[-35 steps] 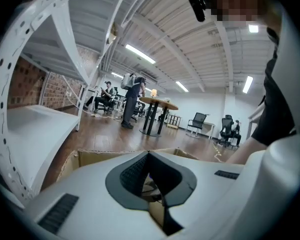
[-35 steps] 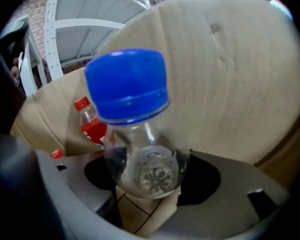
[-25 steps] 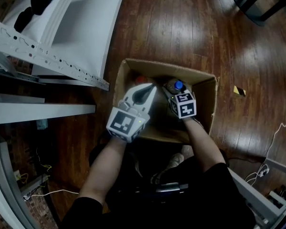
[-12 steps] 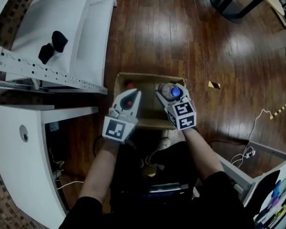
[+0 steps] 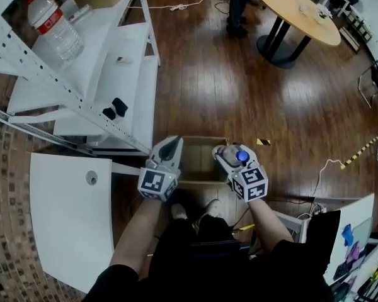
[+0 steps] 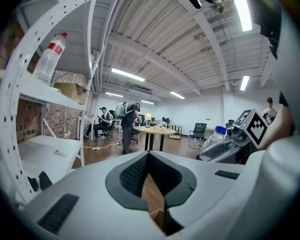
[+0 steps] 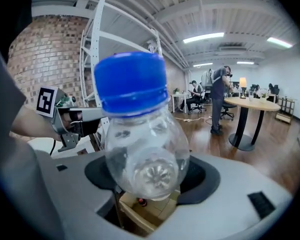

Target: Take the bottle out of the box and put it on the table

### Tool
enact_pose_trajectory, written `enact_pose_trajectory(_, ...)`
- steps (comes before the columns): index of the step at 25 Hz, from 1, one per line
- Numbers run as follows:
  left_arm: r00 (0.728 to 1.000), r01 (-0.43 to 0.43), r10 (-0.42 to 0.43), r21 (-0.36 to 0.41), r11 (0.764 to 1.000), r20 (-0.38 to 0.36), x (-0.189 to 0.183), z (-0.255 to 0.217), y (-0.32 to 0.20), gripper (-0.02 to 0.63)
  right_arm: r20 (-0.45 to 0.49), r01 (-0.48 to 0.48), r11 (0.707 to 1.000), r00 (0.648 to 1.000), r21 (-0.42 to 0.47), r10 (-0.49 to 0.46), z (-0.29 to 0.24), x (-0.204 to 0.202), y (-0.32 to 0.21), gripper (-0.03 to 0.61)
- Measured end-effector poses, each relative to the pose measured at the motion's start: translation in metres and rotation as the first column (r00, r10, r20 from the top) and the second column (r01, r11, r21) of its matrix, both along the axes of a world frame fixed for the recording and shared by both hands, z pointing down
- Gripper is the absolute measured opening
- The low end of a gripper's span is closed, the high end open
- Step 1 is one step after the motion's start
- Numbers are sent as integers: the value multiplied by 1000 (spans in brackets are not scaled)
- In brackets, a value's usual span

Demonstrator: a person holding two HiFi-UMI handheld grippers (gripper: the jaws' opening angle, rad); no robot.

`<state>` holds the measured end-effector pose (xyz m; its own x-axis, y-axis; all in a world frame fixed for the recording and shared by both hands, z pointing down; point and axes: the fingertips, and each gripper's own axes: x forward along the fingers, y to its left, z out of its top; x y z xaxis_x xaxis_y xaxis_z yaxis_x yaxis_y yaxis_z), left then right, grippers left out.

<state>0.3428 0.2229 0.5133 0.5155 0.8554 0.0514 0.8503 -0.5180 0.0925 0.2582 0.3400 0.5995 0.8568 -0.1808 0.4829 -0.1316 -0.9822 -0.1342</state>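
Bottle out, held above box, at its 3 o'clock rim, clamped in right gripper jaws. Left gripper jaws closed, empty. Left: set it on table.

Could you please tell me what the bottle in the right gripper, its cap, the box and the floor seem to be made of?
Bottle: probably thin clear plastic; you can see through it, and its base has a moulded star.
Cap: opaque blue, likely plastic.
Box: matt brown cardboard, by its thin walls.
Floor: dark wooden boards, glossy with reflected light.
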Motion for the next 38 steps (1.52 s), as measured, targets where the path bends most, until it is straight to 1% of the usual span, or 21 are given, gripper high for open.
enact_pose_trajectory(1, 1000, 10, -10, -12, 1000, 0, -4, -22, -5, -6, -10, -3, 1000, 1000, 3, 3, -23, -7, -1, 313)
enact_pose_trajectory(3, 999, 12, -13, -36, 999, -29, -16, -64, -16, -6, -48, -6, 1000, 999, 3, 6, -68, -21, -1, 313)
enact_pose_trajectory(7, 996, 12, -19, -84, 996, -90, -28, -132, -42, -6, -166, -17, 1000, 986, -13, 15, -143, -39, 6, 313)
enact_pose_trajectory(10, 991, 38, -53, -119, 992, -126, -39, -164, -59, -6, -229, -32, 999, 973, -1, 31, -173, -57, 15, 314)
enact_pose_trajectory(13, 983, 74, -98, -151, 986, -158, -47, -182, -58, -6, -261, -15, 1000, 965, -14, 11, -189, -61, 29, 313)
enact_pose_trajectory(16, 974, 114, -142, -159, 981, -178, -59, -187, -53, -6, -264, 37, 999, 964, -18, -41, -195, -59, 36, 313)
enact_pose_trajectory(19, 961, 170, -202, -171, 970, -190, -72, -191, -54, -6, -280, 108, 993, 953, -43, -116, -204, -54, 36, 313)
enact_pose_trajectory(22, 936, 256, -292, -186, 949, -198, -83, -194, -72, -6, -299, 199, 977, 931, -73, -212, -211, -43, 23, 313)
enact_pose_trajectory(24, 911, 331, -365, -184, 925, -193, -90, -195, -92, -6, -307, 276, 958, 908, -74, -286, -214, -34, 8, 313)
enact_pose_trajectory(26, 876, 415, -446, -186, 891, -185, -98, -194, -116, -6, -309, 353, 933, 882, -70, -357, -216, -25, -11, 313)
enact_pose_trajectory(27, 852, 459, -491, -192, 868, -184, -104, -193, -131, -6, -306, 392, 917, 867, -69, -394, -216, -22, -22, 313)
enact_pose_trajectory(28, 822, 506, -539, -199, 839, -185, -113, -193, -149, -6, -301, 434, 898, 849, -68, -433, -215, -19, -37, 313)
enact_pose_trajectory(30, 748, 605, -636, -198, 771, -190, -137, -192, -189, -6, -293, 521, 852, 807, -57, -513, -212, -14, -72, 313)
enact_pose_trajectory(33, 632, 734, -753, -167, 658, -185, -169, -189, -250, -6, -286, 630, 776, 737, -36, -612, -209, -9, -131, 313)
enact_pose_trajectory(36, 516, 825, -839, -165, 541, -172, -199, -184, -314, -6, -290, 722, 691, 657, -24, -696, -208, -11, -198, 313)
enact_pose_trajectory(37, 482, 845, -860, -169, 507, -168, -208, -183, -333, -6, -291, 749, 662, 628, -23, -722, -208, -13, -220, 313)
enact_pose_trajectory(38, 453, 861, -876, -174, 478, -166, -217, -182, -350, -6, -288, 773, 634, 602, -25, -744, -208, -15, -242, 313)
